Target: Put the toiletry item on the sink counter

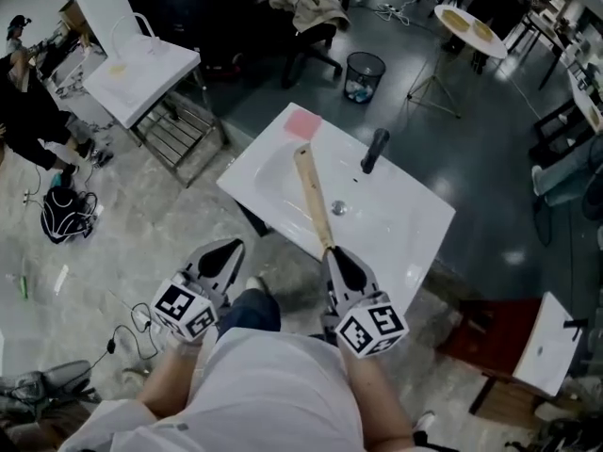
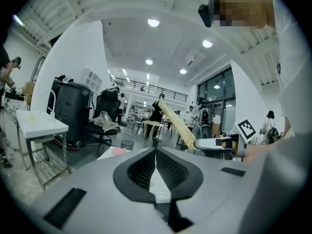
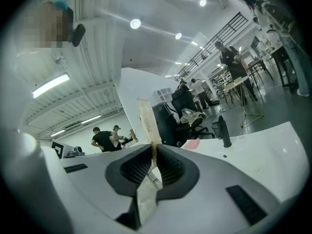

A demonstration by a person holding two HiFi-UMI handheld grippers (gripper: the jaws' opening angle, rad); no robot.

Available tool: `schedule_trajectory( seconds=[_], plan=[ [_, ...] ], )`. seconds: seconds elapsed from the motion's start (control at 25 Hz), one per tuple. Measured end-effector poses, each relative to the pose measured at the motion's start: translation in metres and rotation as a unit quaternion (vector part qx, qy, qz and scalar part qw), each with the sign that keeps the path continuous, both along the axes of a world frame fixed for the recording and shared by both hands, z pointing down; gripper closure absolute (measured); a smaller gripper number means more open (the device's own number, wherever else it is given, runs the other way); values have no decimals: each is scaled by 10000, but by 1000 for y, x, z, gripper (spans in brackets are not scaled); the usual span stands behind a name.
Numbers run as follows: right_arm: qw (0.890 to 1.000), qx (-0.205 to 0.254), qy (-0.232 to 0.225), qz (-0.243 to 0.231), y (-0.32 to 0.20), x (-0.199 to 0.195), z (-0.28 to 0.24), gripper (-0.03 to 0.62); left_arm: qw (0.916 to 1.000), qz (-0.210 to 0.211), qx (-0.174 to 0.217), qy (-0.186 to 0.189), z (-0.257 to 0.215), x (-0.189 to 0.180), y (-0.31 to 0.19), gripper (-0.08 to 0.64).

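Note:
A long, thin, tan toiletry packet [image 1: 314,197] sticks out of my right gripper [image 1: 334,253], which is shut on its near end. The packet reaches out above the basin of the white sink counter [image 1: 405,243], pointing toward a pink pad [image 1: 302,123] on the far corner. A black faucet [image 1: 374,150] stands on the sink's right side. In the right gripper view the packet [image 3: 146,122] rises from between the closed jaws [image 3: 152,149], with the faucet [image 3: 223,130] beyond. My left gripper [image 1: 232,247] hovers left of the sink's near edge, shut and empty [image 2: 156,151].
A second white sink [image 1: 141,69] on a metal stand is at the far left. Beyond the sink stand a black waste bin [image 1: 365,75] and an office chair [image 1: 316,26]. A white-topped stool [image 1: 542,347] is at the lower right, a black bag [image 1: 66,217] on the floor at left.

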State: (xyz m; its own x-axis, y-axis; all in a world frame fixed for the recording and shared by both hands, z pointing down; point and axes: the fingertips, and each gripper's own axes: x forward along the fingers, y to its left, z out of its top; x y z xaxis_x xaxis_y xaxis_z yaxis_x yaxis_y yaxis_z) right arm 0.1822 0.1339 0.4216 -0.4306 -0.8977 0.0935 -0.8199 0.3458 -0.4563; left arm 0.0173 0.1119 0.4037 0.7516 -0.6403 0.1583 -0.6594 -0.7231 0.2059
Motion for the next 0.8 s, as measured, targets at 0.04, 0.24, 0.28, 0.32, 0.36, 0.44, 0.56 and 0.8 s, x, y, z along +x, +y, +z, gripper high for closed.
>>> schedule_trajectory(
  seconds=[0.04,0.24,0.28,0.32,0.36,0.44,0.56,0.8],
  plan=[
    [10000,-30,1,36,-11,-5,3,549,10000,30,-13,16,2,-6,-13,543],
    [9995,-157,-62,267,-72,-37,6,549,9996,261,-83,49,7,-39,-78,543],
    [9993,-189,-69,321,-83,-43,6,549,9994,314,-105,57,6,-45,-90,543],
    [9990,-219,-76,373,-95,-49,6,549,9992,369,-126,65,6,-50,-103,543],
    [9988,-247,-83,425,-106,-54,5,549,9990,426,-144,67,5,-56,-114,543],
    [9981,-310,-124,524,-127,-65,5,549,9984,544,-174,47,4,-65,-136,543],
    [9963,-431,-251,694,-150,-79,6,549,9972,714,-238,3,3,-80,-162,543],
    [9929,-633,-414,923,-179,-103,10,549,9951,912,-374,-58,3,-103,-192,543]
  ],
)
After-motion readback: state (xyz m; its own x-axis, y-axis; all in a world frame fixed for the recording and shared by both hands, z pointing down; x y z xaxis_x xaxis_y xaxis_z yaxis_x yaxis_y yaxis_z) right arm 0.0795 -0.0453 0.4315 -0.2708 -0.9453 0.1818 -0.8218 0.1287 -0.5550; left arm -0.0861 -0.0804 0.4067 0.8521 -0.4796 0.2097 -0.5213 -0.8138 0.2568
